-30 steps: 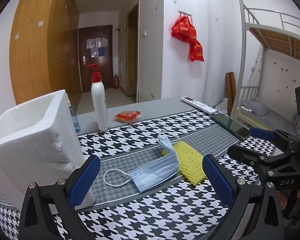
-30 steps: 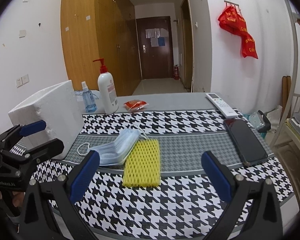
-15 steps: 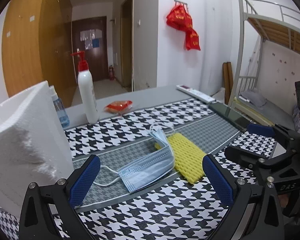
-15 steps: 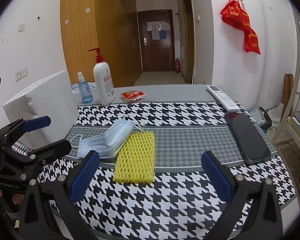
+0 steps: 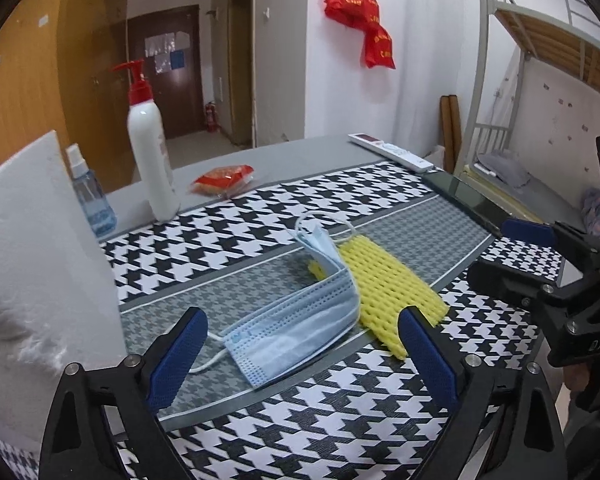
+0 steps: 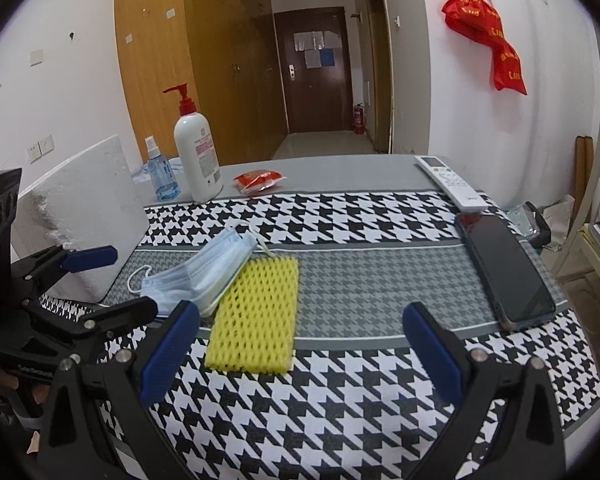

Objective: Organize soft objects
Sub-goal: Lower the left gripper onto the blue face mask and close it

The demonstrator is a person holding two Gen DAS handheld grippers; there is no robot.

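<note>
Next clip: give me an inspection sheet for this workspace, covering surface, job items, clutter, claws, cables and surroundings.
Surface: table under a houndstooth mat with a grey band.
Job's things: blue face masks overlapping one edge of the yellow foam net, both flat on the grey band; white foam box at the mat's left edge.
Clutter: pump bottle, small spray bottle, red packet, remote, phone.
Claws: left claw open, its jaws have just been closing slightly, nothing gripped, masks lie ahead between its fingers; right claw open, empty, facing the net.
Cables: nothing seen.
Surroundings: red bags on a wall hook, wooden wardrobes, door, bunk bed frame.
</note>
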